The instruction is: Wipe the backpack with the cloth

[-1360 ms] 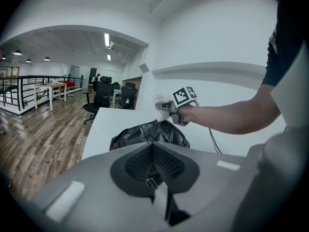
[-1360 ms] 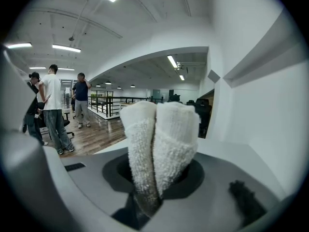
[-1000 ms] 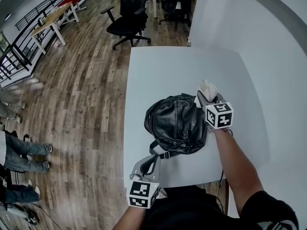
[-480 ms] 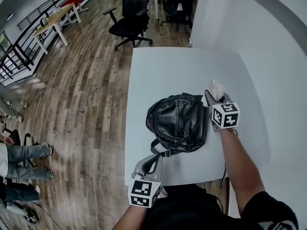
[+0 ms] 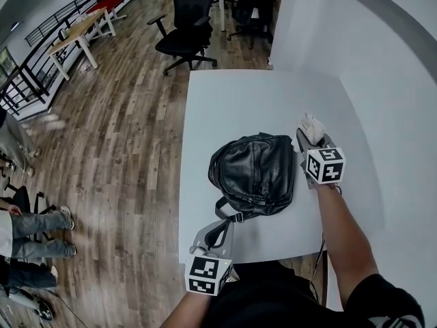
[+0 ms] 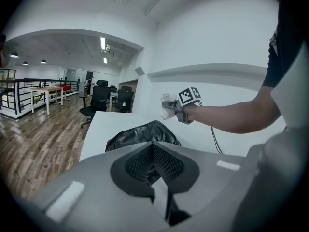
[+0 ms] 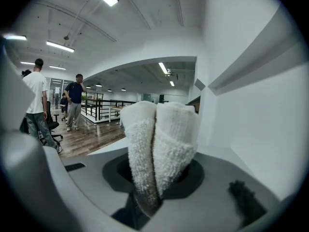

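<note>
My right tongs (image 7: 155,187) are clenched on the folded white cloth (image 7: 161,139), which stands up out of them in two thick rolls with its fluffy end free. My left tongs (image 5: 213,236) are down at the near edge of the bench (image 5: 239,101), closed together on what looks to be the strap (image 5: 224,219) of the backpack (image 5: 252,175). The black leather backpack lies flat near the middle of the bench, strap end toward me. The cloth hangs just beside its far right corner, lifted off the bench and, as far as I can tell, not touching the leather. I judge that the wipe itself is about to start. To do it well I should tip the right tongs so the free end of the cloth meets the leather and the hard tips never do. Then I should draw long strokes across the top panel toward the strap end. A steady pull on the strap with my left tongs should stop the bag sliding. Pressure wants to be light, since the leather is soft and creased and the cloth could drag out of my grip at the zip seams.
</note>
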Demonstrator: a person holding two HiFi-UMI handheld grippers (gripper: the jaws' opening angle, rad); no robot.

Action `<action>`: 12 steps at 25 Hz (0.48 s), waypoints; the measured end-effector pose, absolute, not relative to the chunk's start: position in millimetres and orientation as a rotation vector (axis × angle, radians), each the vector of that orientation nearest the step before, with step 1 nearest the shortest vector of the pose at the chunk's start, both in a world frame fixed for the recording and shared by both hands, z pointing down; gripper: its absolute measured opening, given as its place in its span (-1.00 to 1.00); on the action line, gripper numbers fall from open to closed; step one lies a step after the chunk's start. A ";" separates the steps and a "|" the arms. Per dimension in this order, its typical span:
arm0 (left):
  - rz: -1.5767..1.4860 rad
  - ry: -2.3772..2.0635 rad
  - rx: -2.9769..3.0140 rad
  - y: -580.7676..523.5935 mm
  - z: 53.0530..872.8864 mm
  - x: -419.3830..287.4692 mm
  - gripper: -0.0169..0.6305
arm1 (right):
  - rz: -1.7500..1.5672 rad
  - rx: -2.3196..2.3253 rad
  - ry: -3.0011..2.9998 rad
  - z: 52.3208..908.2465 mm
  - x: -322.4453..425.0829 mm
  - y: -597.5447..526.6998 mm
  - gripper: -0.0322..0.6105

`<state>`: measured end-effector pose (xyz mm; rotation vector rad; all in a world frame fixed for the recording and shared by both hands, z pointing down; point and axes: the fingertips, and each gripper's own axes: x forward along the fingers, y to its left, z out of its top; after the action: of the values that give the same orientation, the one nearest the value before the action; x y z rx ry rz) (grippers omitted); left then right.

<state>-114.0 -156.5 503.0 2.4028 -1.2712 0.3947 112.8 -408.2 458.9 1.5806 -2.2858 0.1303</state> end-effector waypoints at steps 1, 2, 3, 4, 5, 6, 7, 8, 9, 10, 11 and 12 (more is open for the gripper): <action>0.396 -1.268 2.408 -155.5 502.5 -113.9 -0.93 | 0.127 1.583 -2.285 457.1 113.4 -406.8 -0.59; 0.396 -1.266 2.412 -154.5 502.2 -113.8 -0.93 | 0.124 1.586 -2.285 455.3 114.1 -405.6 -0.59; 0.394 -1.266 2.413 -153.9 501.7 -113.7 -0.93 | 0.120 1.589 -2.285 453.2 114.7 -404.4 -0.59; 0.388 -1.269 2.412 -153.4 501.2 -113.7 -0.93 | 0.115 1.591 -2.286 451.0 114.9 -403.1 -0.59; 0.381 -1.271 2.409 -152.8 500.9 -113.9 -0.93 | 0.110 1.592 -2.288 448.7 114.5 -401.5 -0.59; 0.380 -1.270 2.408 -151.5 501.0 -114.0 -0.93 | 0.106 1.592 -2.292 446.4 113.3 -399.6 -0.59; 0.381 -1.267 2.407 -149.9 501.4 -113.9 -0.93 | 0.103 1.590 -2.297 444.5 111.4 -397.7 -0.59; 0.381 -1.265 2.407 -148.4 501.7 -113.7 -0.93 | 0.102 1.587 -2.303 443.1 108.9 -395.9 -0.59; 0.379 -1.265 2.406 -147.3 501.4 -113.3 -0.93 | 0.102 1.582 -2.310 442.3 106.0 -394.2 -0.59; 0.376 -1.267 2.405 -146.8 500.3 -113.0 -0.93 | 0.104 1.576 -2.317 441.9 103.0 -392.7 -0.59; 0.373 -1.272 2.404 -146.6 498.6 -113.0 -0.93 | 0.104 1.571 -2.325 441.6 99.9 -391.4 -0.59; 0.372 -1.277 2.404 -146.4 497.2 -113.6 -0.93 | 0.105 1.565 -2.333 441.4 96.5 -390.1 -0.59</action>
<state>-113.6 -146.4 497.2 2.4036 -1.2771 0.3717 96.5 -390.1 441.4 1.5647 -2.3333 0.1055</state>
